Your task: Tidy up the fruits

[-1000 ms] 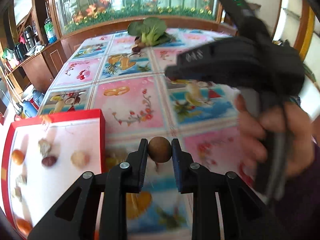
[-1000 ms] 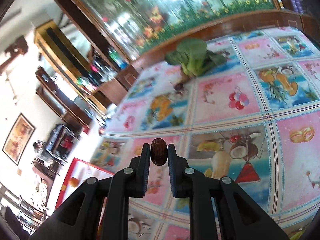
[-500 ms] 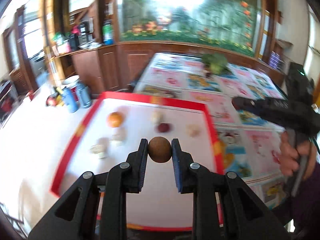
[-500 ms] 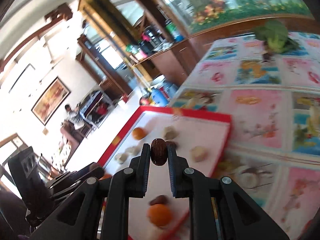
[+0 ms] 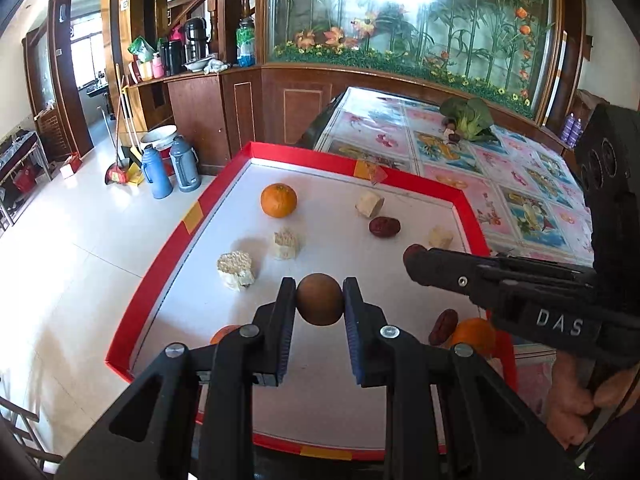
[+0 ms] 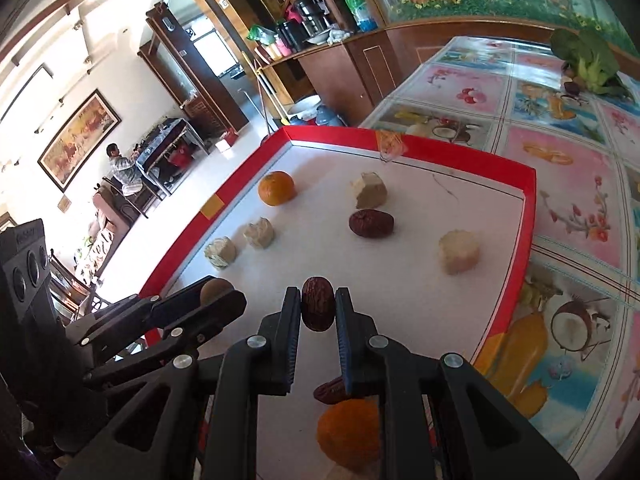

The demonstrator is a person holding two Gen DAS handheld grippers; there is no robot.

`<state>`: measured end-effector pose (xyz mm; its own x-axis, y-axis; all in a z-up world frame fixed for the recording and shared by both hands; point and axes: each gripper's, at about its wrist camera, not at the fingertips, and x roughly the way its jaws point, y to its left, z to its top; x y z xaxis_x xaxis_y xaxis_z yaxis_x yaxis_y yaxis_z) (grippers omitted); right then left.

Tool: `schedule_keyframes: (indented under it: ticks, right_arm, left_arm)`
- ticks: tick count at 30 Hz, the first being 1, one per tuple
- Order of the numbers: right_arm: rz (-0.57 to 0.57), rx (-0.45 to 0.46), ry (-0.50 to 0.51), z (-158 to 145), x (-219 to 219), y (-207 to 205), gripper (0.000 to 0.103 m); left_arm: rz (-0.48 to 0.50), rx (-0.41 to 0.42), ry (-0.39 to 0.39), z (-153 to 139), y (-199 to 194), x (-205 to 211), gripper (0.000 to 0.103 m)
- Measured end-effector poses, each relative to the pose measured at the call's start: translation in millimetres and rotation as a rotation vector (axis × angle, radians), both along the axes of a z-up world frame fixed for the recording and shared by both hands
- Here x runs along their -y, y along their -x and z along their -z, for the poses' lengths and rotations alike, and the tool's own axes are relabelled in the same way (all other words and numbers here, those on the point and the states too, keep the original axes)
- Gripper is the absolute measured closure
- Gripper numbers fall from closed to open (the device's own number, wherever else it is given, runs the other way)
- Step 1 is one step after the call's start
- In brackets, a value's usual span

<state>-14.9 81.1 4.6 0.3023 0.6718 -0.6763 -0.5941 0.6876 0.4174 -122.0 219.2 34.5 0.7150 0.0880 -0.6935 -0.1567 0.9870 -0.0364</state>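
The round brown fruit [image 5: 319, 299] is sitting pinched between the two pads of the left gripper [image 5: 319, 304], and the dark red date [image 6: 317, 309] is pinched the same way in the right gripper [image 6: 317, 312]; both are hanging in the air above the white floor of the red-rimmed tray [image 5: 176, 236]. A second ago both grippers were carrying these fruits over the patterned tablecloth [image 5: 460, 160], so they are now arriving over the tray, where an orange [image 5: 279, 200], another date [image 5: 384, 227] and several pale chunks [image 5: 236, 268] are already lying. I judge that the carrying part is nearly finishing and what is remaining is lowering and releasing each fruit, probably near its own kind.
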Motion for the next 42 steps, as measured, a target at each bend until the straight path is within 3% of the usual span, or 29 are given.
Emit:
schedule_keyframes:
  ticks: [5,11,18,21,26,35,42]
  right_arm:
    - [0.004,-0.022,0.011,8,4,1,0.088]
    - [-0.008,0.016,0.040,5,2,12,0.087]
    - [0.006,0.068,0.033,-3,13,15,0.070]
    - [0.024,0.104,-0.019,-14,29,19,0.062]
    - [0.064,0.171,-0.074,-36,53,32,0.058]
    - [0.108,0.309,-0.108,-71,89,76,0.047]
    - [0.151,0.470,-0.081,-85,109,113,0.025]
  left_arm:
    - [-0.001,-0.047,0.008,12,-12,0,0.077]
    - [-0.012,-0.089,0.009,24,-18,0,0.077]
    - [-0.044,-0.109,-0.031,26,-22,3,0.077]
    - [-0.066,-0.113,-0.047,23,-20,5,0.062]
    - [-0.123,-0.044,-0.100,5,-4,7,0.027]
    - [-0.156,0.071,-0.176,-37,33,32,0.005]
    - [-0.194,0.157,-0.244,-65,65,56,0.000]
